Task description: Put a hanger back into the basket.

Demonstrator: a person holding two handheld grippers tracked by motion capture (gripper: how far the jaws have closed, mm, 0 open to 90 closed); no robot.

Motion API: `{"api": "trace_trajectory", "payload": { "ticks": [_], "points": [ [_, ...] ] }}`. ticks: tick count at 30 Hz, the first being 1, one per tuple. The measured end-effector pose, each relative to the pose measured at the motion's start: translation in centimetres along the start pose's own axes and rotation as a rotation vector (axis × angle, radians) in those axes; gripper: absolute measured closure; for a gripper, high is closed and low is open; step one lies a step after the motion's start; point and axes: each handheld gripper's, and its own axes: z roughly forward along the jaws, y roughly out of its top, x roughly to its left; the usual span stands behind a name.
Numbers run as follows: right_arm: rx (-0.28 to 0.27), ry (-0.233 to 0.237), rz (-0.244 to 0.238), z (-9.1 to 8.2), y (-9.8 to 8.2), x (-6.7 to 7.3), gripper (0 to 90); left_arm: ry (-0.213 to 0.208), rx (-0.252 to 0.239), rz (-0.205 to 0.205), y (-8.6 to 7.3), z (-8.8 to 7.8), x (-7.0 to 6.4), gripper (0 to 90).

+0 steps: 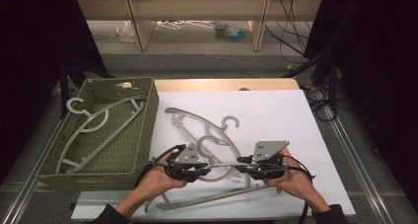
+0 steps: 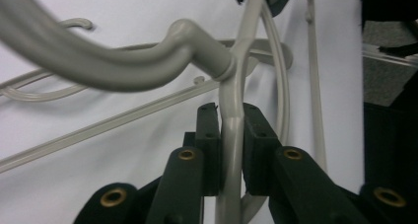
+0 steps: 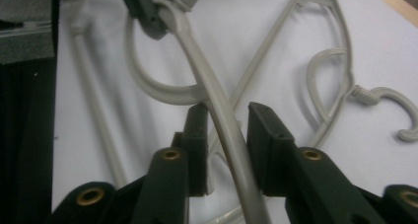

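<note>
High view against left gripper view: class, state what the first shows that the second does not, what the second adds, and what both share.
High view alone: the green basket with a hanger inside, both hands, and the right gripper on the same bar. Left gripper view alone: the left gripper up close, its fingers pressed against the grey hanger near its hook neck. Shared: that held hanger, other hangers on the white table.

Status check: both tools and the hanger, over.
Left tool shut on grey hanger. Right tool straddles the same hanger, jaws not closed. More hangers lie beneath on the white sheet; basket at left holds hangers.
</note>
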Motion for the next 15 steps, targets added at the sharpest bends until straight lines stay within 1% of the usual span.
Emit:
{"api": "trace_trajectory", "payload": {
  "ticks": [1,2,3,4,5,6,8,9,10,11,12,13,14,15],
  "points": [
    [-0.005,-0.011,0.009,0.0,0.0,-0.1,66.2,0.003,0.003,-0.004,0.0,-0.1,0.1,80.9],
    [-0.005,-0.011,0.009,0.0,0.0,-0.1,66.2,0.003,0.003,-0.004,0.0,-0.1,0.1,81.4],
    [-0.023,-0.044,0.059,-0.2,0.0,-0.2,56.7,0.013,-0.005,-0.038,0.0,-0.3,0.2,81.3],
    [-0.023,-0.044,0.059,-0.2,0.0,-0.2,56.7,0.013,-0.005,-0.038,0.0,-0.3,0.2,81.1],
    [-0.039,-0.076,0.087,-0.6,0.3,-0.3,51.3,0.033,-0.002,-0.054,-0.1,-0.6,0.6,81.1],
    [-0.051,-0.09,0.092,-0.7,0.4,-0.3,49.1,0.041,-0.008,-0.076,-0.2,-0.7,0.7,81.1],
    [-0.072,-0.146,0.109,-1.1,0.7,-0.2,43.4,0.05,-0.012,-0.106,-0.3,-1.1,1.1,81.2],
    [-0.08,-0.166,0.123,-1.3,0.8,-0.1,42.7,0.056,-0.014,-0.121,-0.4,-1.3,1.3,81.2],
    [-0.097,-0.175,0.137,-1.5,0.9,-0.1,42.1,0.064,-0.014,-0.129,-0.4,-1.5,1.5,81.1],
    [-0.114,-0.182,0.149,-1.7,1.0,0.0,40.9,0.061,-0.023,-0.144,-0.5,-1.6,1.6,81.1],
    [-0.128,-0.19,0.164,-1.8,1.1,0.1,40.1,0.072,-0.021,-0.16,-0.6,-1.9,1.7,81.1],
    [-0.131,-0.2,0.17,-2.0,1.1,0.2,39.3,0.075,-0.024,-0.167,-0.6,-2.1,1.9,81.1],
    [-0.134,-0.191,0.182,-2.1,1.2,0.4,38.4,0.08,-0.031,-0.182,-0.7,-2.3,2.0,81.1],
    [-0.134,-0.191,0.182,-2.1,1.2,0.4,38.4,0.08,-0.031,-0.182,-0.7,-2.3,2.0,81.0]
  ]
}}
